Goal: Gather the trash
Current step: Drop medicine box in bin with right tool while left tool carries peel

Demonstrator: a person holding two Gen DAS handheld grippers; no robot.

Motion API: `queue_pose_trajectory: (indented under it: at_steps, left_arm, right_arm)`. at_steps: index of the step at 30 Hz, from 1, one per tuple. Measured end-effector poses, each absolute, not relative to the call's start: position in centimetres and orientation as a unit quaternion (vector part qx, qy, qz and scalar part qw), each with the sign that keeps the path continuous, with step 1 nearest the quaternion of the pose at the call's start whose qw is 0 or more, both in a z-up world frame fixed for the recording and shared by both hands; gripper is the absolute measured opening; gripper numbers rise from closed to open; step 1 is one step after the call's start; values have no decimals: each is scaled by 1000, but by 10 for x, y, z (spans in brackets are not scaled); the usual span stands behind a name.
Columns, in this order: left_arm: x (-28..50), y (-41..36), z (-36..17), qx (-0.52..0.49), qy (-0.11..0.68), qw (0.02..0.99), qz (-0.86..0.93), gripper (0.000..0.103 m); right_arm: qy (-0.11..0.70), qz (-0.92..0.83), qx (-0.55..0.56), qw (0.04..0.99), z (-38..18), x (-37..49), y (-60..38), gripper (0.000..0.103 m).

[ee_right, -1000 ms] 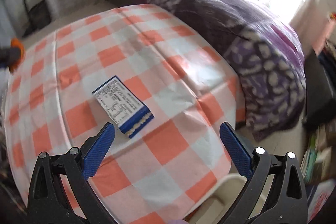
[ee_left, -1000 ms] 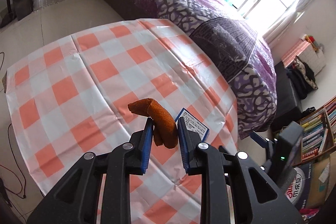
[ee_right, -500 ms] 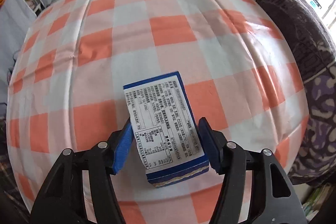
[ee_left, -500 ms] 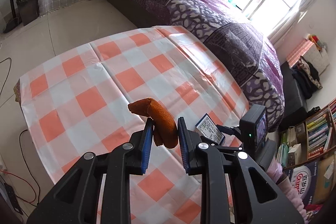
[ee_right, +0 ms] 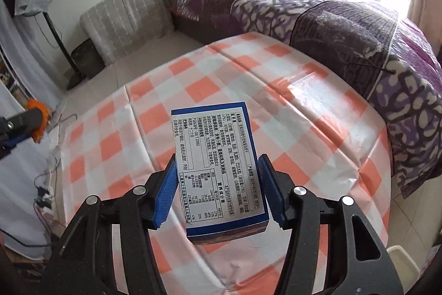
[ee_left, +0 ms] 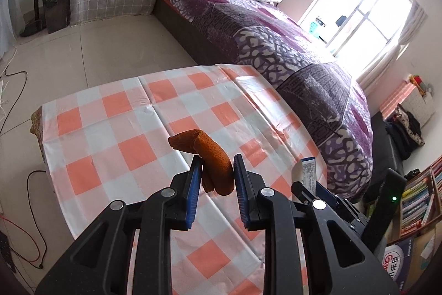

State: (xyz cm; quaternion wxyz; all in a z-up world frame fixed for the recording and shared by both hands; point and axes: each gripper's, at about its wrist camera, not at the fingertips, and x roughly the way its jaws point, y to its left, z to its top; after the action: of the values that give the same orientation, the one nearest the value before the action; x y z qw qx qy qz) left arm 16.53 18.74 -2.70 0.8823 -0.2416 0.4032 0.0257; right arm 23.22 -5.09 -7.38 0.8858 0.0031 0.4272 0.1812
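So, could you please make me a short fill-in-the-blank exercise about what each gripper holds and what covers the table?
1. The left gripper is shut on a curled piece of ____ peel.
2. The right gripper holds a small box with a ____ border around its white label.
3. The tablecloth has a pattern of orange and white ____.
4. Beyond the table stands a bed with a ____ patterned cover.

Missing words: orange; blue; checks; purple

Peel between left tongs, box between right tongs, both above table, bed behind.
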Motion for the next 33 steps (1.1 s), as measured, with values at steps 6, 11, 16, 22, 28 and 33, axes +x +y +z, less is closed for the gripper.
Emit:
queue_pose_trajectory:
  at_steps: [6, 11, 16, 22, 28, 33]
  left_arm:
    - [162, 184, -23, -248, 395, 884, 23, 24]
    - [160, 170, -20, -234, 391, 890, 14, 24]
    - [156, 148, -21, -208, 393, 896, -1, 24]
    - [157, 122, -28, -186, 405, 895, -16, 24]
    - [158, 90, -35, -161, 415, 895, -32, 24]
    - [157, 58, -39, -143, 422, 894, -52, 24]
  right_arm:
    - [424, 137, 59, 893, -46, 205, -68, 54]
    - [400, 91, 80, 908, -33, 178, -89, 54]
    - [385, 36, 108, 916, -30, 156, -122, 55]
    - [389, -56, 182, 901, -48, 137, -189, 55]
    - [375, -137, 241, 885, -50, 121, -253, 55]
    - [360, -179, 274, 874, -48, 106, -293, 56]
